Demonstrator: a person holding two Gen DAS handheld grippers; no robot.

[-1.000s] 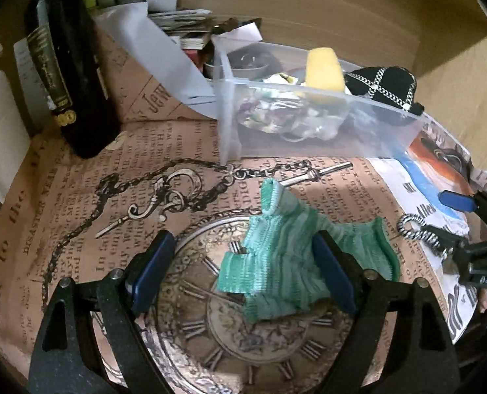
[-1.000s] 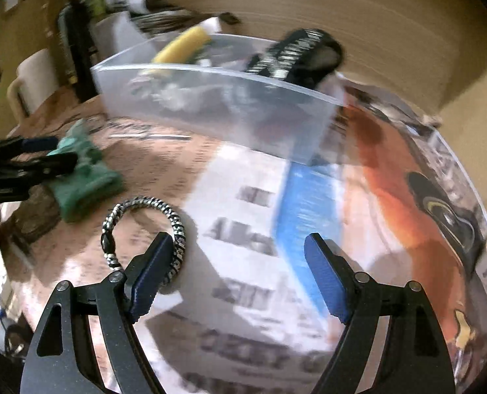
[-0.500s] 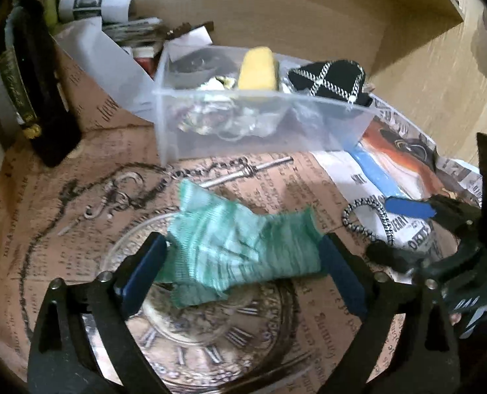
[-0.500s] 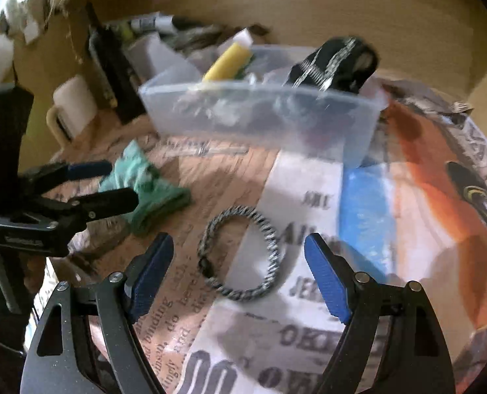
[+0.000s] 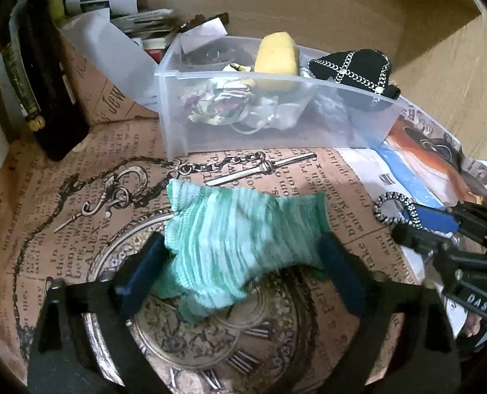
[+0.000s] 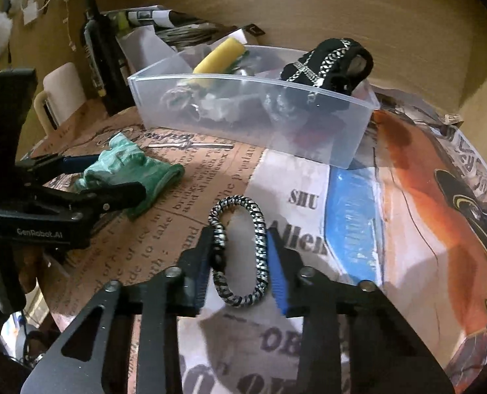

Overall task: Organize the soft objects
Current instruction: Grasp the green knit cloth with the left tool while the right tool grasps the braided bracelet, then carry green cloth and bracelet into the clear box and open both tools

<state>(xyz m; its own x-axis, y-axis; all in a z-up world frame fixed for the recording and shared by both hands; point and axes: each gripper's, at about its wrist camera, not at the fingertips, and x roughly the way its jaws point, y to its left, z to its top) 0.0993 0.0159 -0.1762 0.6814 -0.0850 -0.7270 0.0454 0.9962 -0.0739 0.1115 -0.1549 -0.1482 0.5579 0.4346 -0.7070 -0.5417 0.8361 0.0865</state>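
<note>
A green striped knit sock (image 5: 240, 243) lies crumpled on the printed table cover. My left gripper (image 5: 243, 269) straddles it, its jaws wide on either side and not pressing it; the sock also shows in the right wrist view (image 6: 125, 170). A black-and-white braided hair tie (image 6: 240, 249) lies flat on the cover. My right gripper (image 6: 238, 256) is shut on it, squeezing it into a narrow oval. The hair tie also shows in the left wrist view (image 5: 396, 208).
A clear plastic bin (image 5: 358, 111) stands behind, holding a yellow sponge (image 5: 276, 57), a black chained pouch (image 5: 355, 69) and crumpled fabric. A dark bottle (image 5: 36, 75) stands at the left, papers behind it. A cardboard wall closes the back.
My right gripper has moved onto the hair tie and closed on it. My left gripper has settled lower around the sock, still open.
</note>
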